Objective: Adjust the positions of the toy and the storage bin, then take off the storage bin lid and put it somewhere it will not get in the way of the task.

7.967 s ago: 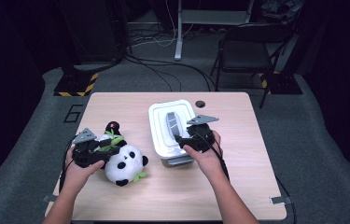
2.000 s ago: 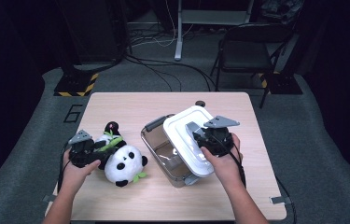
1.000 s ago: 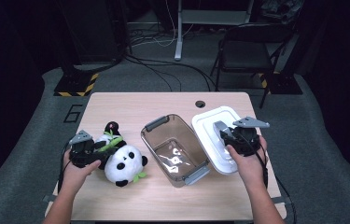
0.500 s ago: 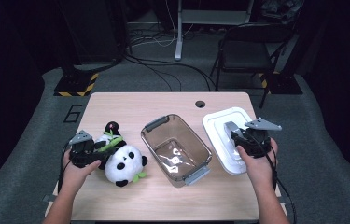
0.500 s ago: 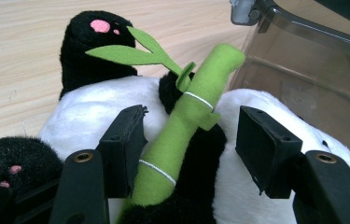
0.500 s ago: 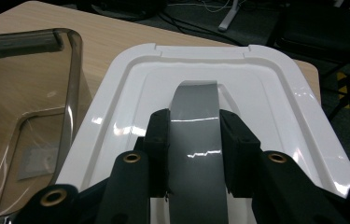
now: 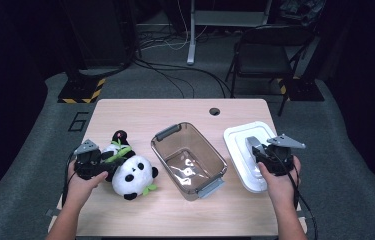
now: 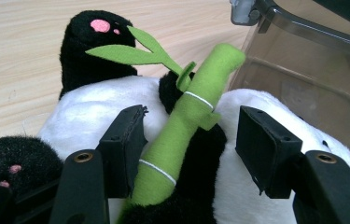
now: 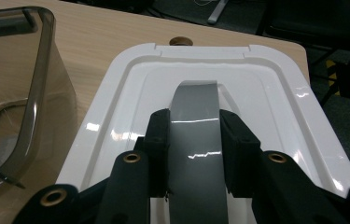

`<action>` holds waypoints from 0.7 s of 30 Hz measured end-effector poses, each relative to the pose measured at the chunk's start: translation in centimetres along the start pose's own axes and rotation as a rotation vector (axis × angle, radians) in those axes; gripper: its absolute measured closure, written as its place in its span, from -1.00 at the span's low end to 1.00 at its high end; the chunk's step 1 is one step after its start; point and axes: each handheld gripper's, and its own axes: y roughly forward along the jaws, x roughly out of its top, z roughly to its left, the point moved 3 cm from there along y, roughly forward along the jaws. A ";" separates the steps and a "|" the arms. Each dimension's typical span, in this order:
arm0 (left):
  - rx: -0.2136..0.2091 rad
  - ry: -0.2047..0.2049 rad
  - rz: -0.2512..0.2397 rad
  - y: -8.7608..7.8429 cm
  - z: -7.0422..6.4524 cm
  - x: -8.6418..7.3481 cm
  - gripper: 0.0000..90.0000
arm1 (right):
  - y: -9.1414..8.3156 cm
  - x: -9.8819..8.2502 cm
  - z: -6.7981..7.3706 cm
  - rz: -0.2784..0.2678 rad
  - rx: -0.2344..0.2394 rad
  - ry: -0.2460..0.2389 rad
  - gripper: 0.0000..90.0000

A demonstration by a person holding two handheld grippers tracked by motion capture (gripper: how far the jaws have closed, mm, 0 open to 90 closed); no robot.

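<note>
A black-and-white panda plush (image 7: 134, 172) lies on the left of the wooden table (image 7: 135, 112), with a green felt bamboo stick (image 8: 186, 126) on its belly. My left gripper (image 7: 104, 161) is at the panda's left side. Its jaws stand open on either side of the bamboo stick (image 8: 196, 149). A clear brown bin (image 7: 210, 146) without a lid sits mid-table. To its right the white lid (image 7: 239, 137) lies flat on the table. My right gripper (image 7: 258, 150) is shut on the lid's grey handle (image 9: 196, 100), one jaw pressed to each side.
The bin wall (image 9: 4, 93) stands just left of the lid (image 9: 280, 98), and its corner (image 8: 303, 70) rises beyond the panda. A round cable hole (image 7: 214, 111) marks the table's far edge. A folding chair (image 7: 267, 47) and floor cables lie beyond the table.
My right gripper lifted the white lid off the bin, carried it to the right and brought it down onto the table beside the bin. The left gripper and the panda stayed put.
</note>
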 end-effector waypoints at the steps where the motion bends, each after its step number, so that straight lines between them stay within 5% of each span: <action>1: 0.000 0.000 0.000 0.0 0.0 0.0 -0.08 | 0.0 -0.2 0.0 -0.002 0.000 0.001 0.48; 21: 0.000 -0.002 -0.006 0.0 0.0 -0.1 -0.08 | 1.4 -3.9 -0.5 0.019 -0.019 0.027 0.48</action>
